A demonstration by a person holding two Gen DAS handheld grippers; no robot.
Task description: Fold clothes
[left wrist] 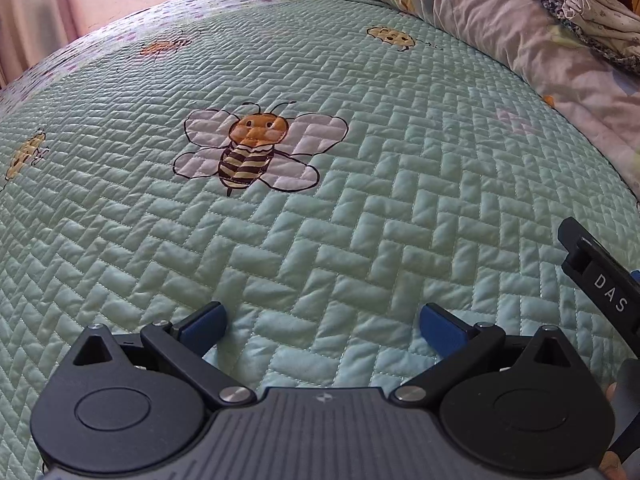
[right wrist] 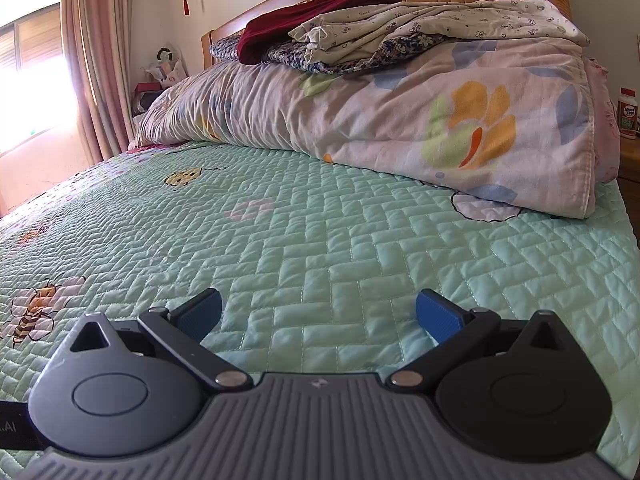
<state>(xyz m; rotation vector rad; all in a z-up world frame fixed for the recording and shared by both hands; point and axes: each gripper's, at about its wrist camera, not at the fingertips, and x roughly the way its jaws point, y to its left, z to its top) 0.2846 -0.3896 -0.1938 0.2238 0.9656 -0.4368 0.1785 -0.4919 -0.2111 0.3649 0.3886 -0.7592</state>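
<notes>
While both grippers hover over bed (right wrist: 360,240), left gripper (left wrist: 322,326) and right gripper (right wrist: 318,314) fingers spread, empty: pre-grasp step. Clothes (right wrist: 360,36) piled at 12 o'clock atop rolled quilt (right wrist: 400,120); next, reach there, pinch one.

Clothes (right wrist: 400,36) heaped (crumpled, unfolded) atop rolled duvet (right wrist: 360,120).

You can read "DAS" on the other gripper's black arm (left wrist: 600,280), and "Move Free" on the supplement bottle (right wrist: 627,114) (smaller print illegible).
</notes>
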